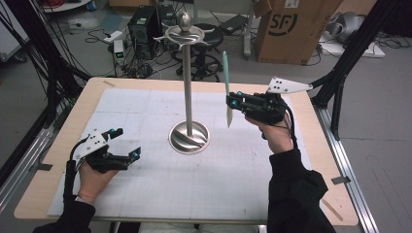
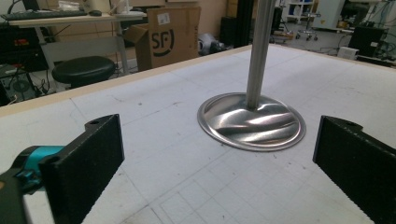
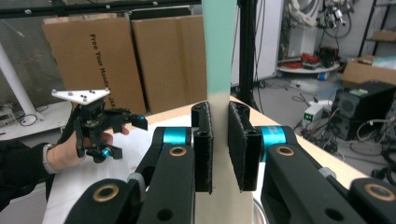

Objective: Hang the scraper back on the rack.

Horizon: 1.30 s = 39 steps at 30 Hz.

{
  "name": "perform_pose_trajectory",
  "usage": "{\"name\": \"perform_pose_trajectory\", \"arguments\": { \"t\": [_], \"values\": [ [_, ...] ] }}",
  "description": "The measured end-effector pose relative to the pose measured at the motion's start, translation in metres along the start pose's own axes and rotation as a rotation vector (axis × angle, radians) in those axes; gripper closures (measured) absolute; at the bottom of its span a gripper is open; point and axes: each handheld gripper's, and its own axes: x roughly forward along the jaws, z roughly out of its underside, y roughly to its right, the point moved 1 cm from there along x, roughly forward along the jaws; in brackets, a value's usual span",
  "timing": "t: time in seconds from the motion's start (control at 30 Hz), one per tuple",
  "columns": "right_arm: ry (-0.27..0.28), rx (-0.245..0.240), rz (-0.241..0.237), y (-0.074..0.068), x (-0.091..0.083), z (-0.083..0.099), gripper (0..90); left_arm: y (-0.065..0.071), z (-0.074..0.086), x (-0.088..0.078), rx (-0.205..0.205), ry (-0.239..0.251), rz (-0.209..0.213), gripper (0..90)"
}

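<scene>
My right gripper (image 1: pixel 232 102) sits right of centre in the high view, its jaws clamped on a slim pale-green and white utensil (image 1: pixel 226 80) that stands nearly upright — green end up, white tip pointing down above the white mat (image 1: pixel 145 184). In the right gripper view the black pads (image 3: pixel 204 149) press it from both sides. The steel stand (image 1: pixel 188 87) rises mid-frame, just left of the utensil, not touching it. My left gripper (image 1: pixel 127 143) rests low at lower left with jaws spread wide, nothing between them — its own view looks onto the stand's round base (image 2: pixel 252 122).
</scene>
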Motion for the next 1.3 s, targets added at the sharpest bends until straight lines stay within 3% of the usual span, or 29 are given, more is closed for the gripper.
{"name": "perform_pose_trajectory", "arguments": {
  "t": [0.43, 1.0, 1.3],
  "values": [
    [0.002, -0.005, 0.018, -0.001, 0.013, -0.016, 80.6, 0.000, 0.000, 0.000, 0.000, 0.000, 0.000, 2.4],
    [-0.014, -0.036, 0.000, -0.005, 0.022, -0.025, 80.6, 0.000, -0.001, -0.001, 0.005, 0.004, -0.002, 2.4],
    [-0.017, -0.025, 0.011, -0.001, 0.023, -0.024, 80.6, 0.000, 0.000, -0.001, 0.002, 0.003, -0.002, 2.4]
  ]
}}
